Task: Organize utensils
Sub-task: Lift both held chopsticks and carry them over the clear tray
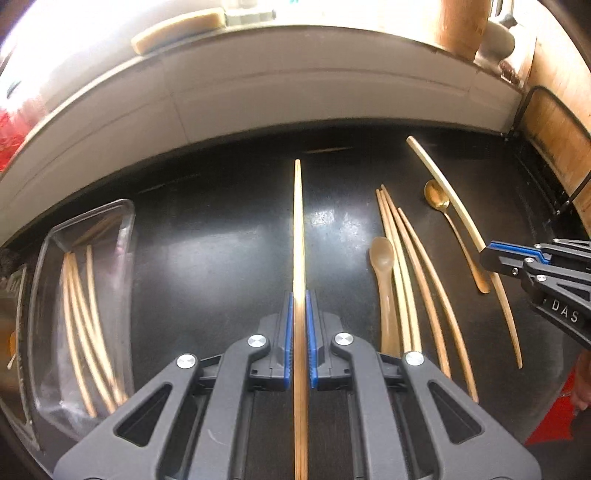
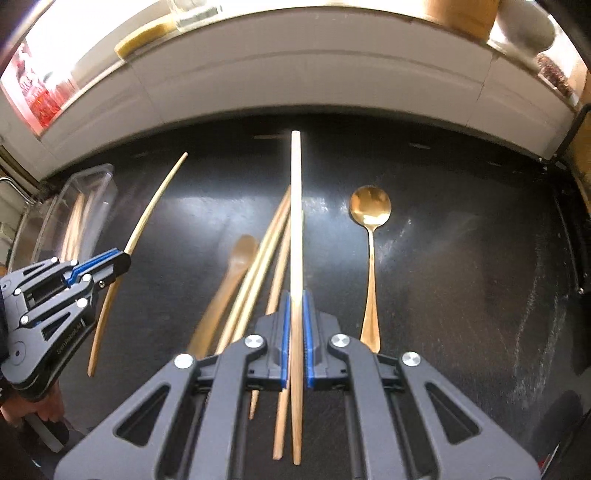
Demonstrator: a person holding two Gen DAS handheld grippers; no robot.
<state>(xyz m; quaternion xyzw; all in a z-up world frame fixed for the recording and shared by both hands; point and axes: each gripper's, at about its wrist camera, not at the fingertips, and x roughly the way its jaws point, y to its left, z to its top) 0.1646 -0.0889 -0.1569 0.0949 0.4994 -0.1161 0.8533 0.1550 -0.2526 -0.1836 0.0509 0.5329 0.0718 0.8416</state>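
Observation:
My left gripper [image 1: 300, 295] is shut on a wooden chopstick [image 1: 298, 229] and holds it above the black table [image 1: 221, 240]. It also shows in the right wrist view [image 2: 123, 260], where its chopstick [image 2: 155, 205] sticks out ahead. My right gripper [image 2: 295, 295] is shut on a paler chopstick [image 2: 296, 206]; it shows at the right of the left wrist view [image 1: 487, 258]. Loose chopsticks [image 1: 410, 266], a brown spoon [image 1: 384, 280] and a gold spoon [image 2: 370, 236] lie on the table. A clear container [image 1: 122, 221] at the left holds several chopsticks [image 1: 81, 314].
A white ledge [image 1: 295, 96] runs along the table's far edge. A wooden cylinder [image 1: 461, 26] stands at the back right. A wooden panel with a black frame [image 1: 554, 140] borders the right side. Something red [image 1: 554, 417] is at the lower right.

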